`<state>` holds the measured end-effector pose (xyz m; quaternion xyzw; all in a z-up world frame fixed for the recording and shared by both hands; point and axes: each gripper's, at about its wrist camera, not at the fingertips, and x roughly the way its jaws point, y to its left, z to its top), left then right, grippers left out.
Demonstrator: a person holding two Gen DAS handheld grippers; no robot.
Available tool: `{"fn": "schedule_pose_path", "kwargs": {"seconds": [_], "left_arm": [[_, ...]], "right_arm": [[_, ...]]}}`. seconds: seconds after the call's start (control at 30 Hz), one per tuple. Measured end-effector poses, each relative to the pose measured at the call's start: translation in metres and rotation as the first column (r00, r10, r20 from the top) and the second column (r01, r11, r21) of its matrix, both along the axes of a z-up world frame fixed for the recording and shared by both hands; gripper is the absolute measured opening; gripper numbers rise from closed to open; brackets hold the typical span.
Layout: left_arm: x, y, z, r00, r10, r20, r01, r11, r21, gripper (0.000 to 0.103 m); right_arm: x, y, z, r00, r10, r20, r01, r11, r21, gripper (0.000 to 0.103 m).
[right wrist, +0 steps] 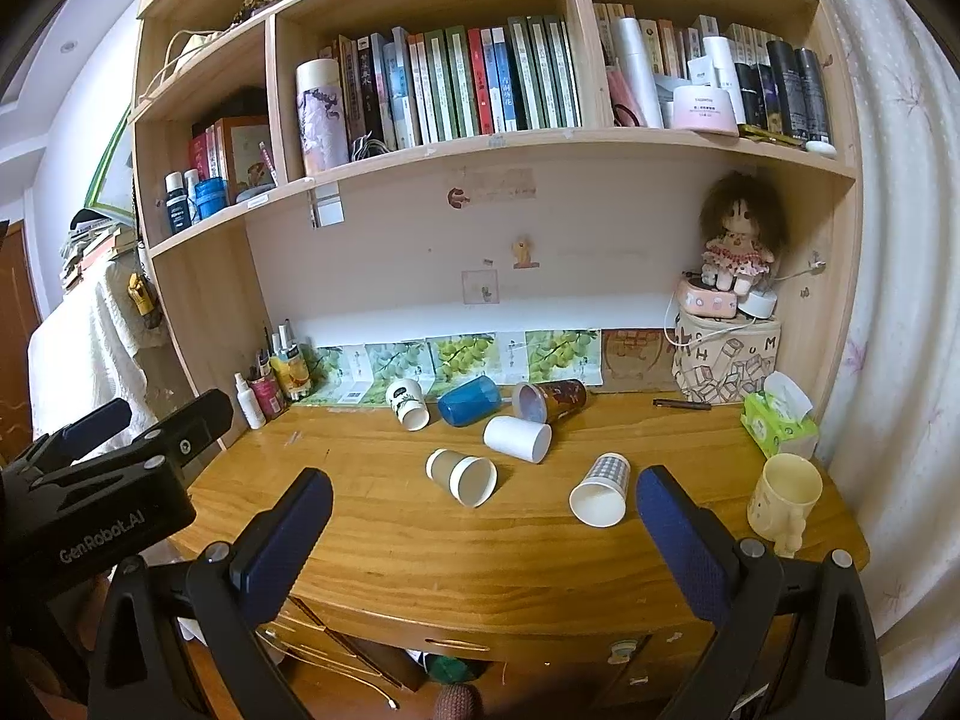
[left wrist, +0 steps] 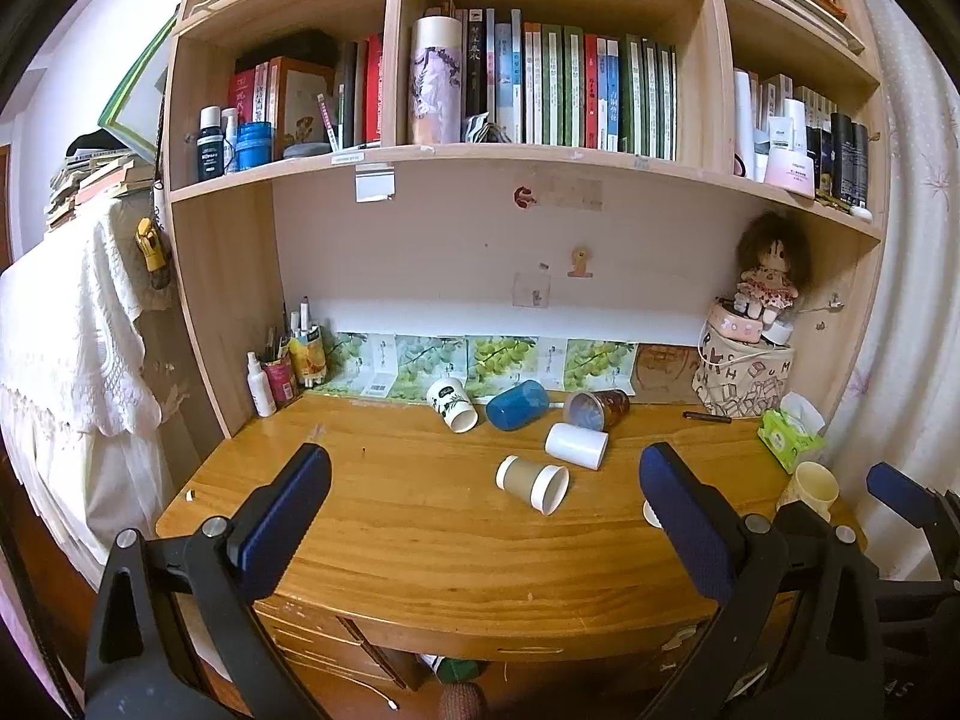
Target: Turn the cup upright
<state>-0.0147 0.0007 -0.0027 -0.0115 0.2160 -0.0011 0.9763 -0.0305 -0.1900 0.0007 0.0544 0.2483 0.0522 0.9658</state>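
Cups are seen lying on their sides across the wooden desk [right wrist: 384, 540]: a tan paper cup [right wrist: 462, 478], then a checkered cup [right wrist: 602, 489]; a yellow mug [right wrist: 783, 495] stands upright at right; left gripper [left wrist: 486, 516] and right gripper [right wrist: 485, 531] are held spread wide, empty, above the desk's front edge.

Soft even daylight, strong fisheye warping
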Motion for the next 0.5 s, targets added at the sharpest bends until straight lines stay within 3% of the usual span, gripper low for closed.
{"fn": "schedule_pose_path", "kwargs": {"seconds": [0.5], "left_arm": [[-0.0072,0.0045,-0.0073,0.999,0.025,-0.023,-0.025,1.000,-0.017,0.103]], "right_arm": [[-0.0051,0.0039,-0.0038,1.000,0.012,-0.009,-0.012,1.000,0.005,0.102]]}}
